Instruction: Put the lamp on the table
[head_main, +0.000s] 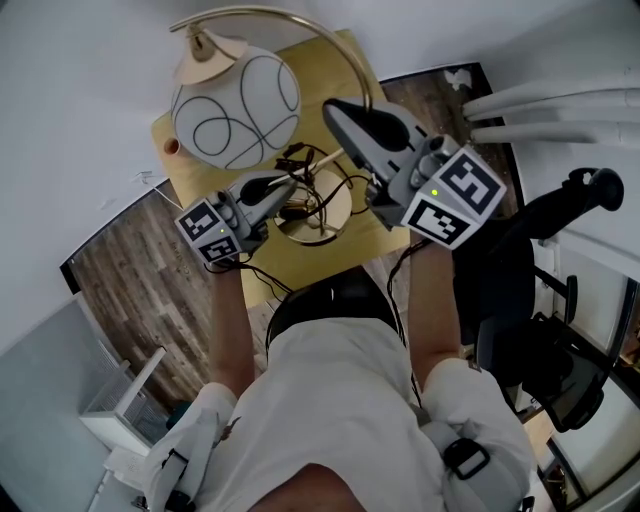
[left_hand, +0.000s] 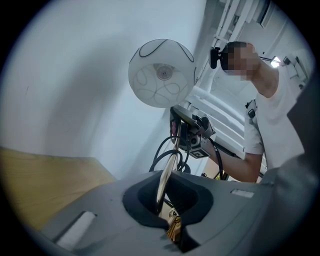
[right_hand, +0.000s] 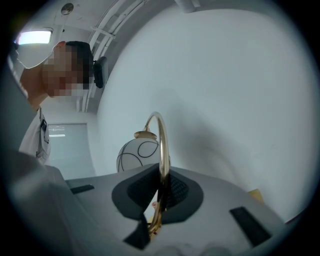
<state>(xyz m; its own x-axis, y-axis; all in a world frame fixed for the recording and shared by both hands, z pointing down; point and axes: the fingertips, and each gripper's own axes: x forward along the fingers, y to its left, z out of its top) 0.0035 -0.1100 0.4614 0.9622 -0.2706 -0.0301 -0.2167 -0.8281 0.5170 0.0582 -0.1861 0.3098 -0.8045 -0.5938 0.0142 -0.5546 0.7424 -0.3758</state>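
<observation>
Standing over the small yellow table (head_main: 330, 62), you hold the globe-shaded brass lamp (head_main: 236, 108) two-handed. Its round base (head_main: 318, 215) hangs above the table's near edge; whether it touches cannot be told. Your right gripper (head_main: 340, 110) pinches the arched brass stem (right_hand: 161, 145) higher up, and your left gripper (head_main: 280, 190) is clamped on the same stem low down, near the base. Setting down appears to be the step in hand. Next, likely, seat the base flat and farther in before either pair of jaws lets go.
</observation>
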